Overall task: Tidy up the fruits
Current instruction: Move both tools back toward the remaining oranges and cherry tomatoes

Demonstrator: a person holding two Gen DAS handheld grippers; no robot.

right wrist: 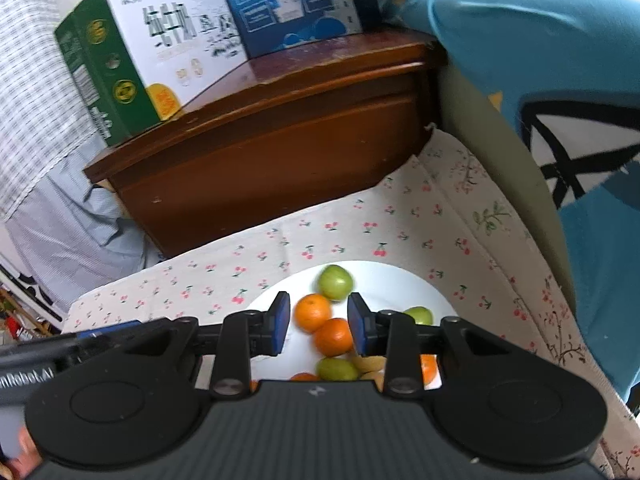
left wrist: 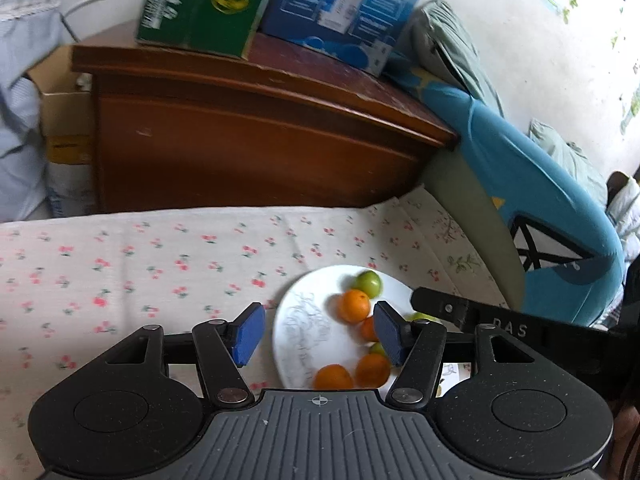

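A white plate lies on a cherry-print cloth and holds several oranges and green fruits. In the left wrist view, my left gripper hangs open above the plate's near side with nothing between its blue pads. One orange and a green fruit lie just beyond it. In the right wrist view, my right gripper hovers over the plate with its pads apart. Two oranges show in the gap on the plate below, and neither is pressed. A green fruit lies farther back.
A brown wooden cabinet stands behind the cloth, with a green carton and a blue carton on top. A blue cushion rises on the right. Pale yellow pieces lie at the plate's near edge.
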